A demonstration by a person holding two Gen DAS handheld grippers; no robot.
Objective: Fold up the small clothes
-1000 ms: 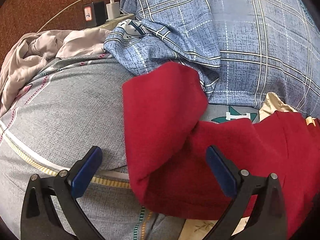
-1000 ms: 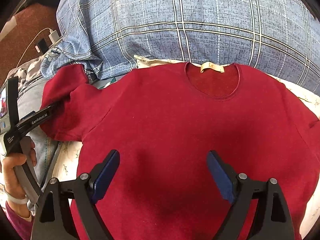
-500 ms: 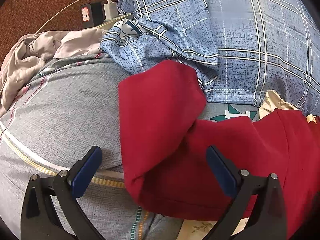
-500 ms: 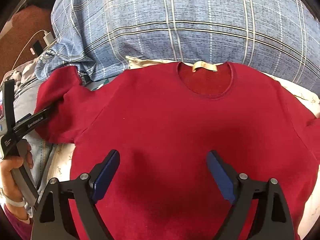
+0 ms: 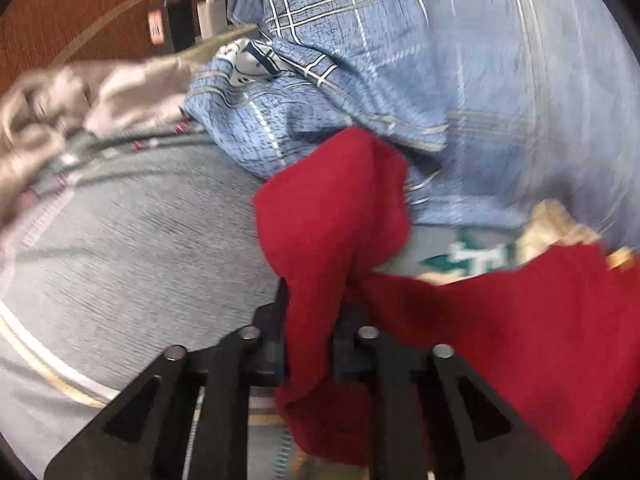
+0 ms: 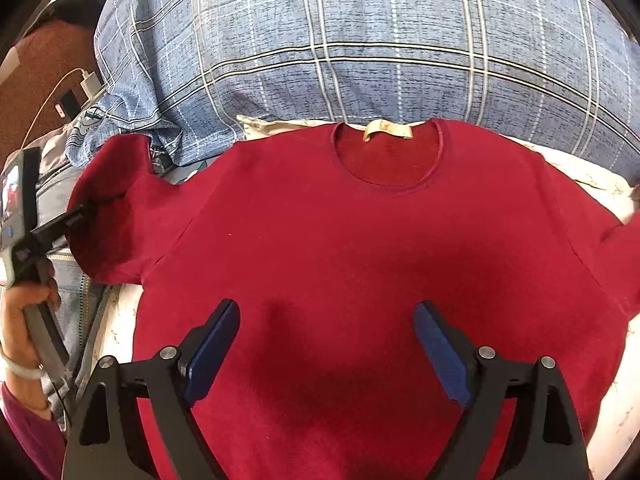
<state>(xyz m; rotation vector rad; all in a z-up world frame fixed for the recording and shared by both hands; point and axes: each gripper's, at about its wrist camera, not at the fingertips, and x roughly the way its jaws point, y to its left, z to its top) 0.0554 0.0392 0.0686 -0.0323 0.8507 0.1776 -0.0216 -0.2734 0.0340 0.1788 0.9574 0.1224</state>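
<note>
Since the last frame your left gripper (image 5: 310, 344) has just clamped onto the short-sleeved crimson knit top (image 6: 360, 264) at its sleeve, frame left. Right gripper (image 6: 326, 350) hovers released over its middle; blue plaid quilt (image 6: 360, 40) crowds the collar.

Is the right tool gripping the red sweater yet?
No: the right tool hangs open above the red sweater, pads clear of it.

Ahead of me, a blue plaid quilt (image 6: 360, 40) is bunched along the far side, over a cream floral sheet (image 6: 580, 172). At my left lies a grey striped cover (image 5: 140, 240) with a crumpled beige cloth (image 5: 80, 96); beyond them, a white charger (image 5: 210, 20) with its cable (image 6: 44, 108) on a brown surface (image 5: 80, 8).
</note>
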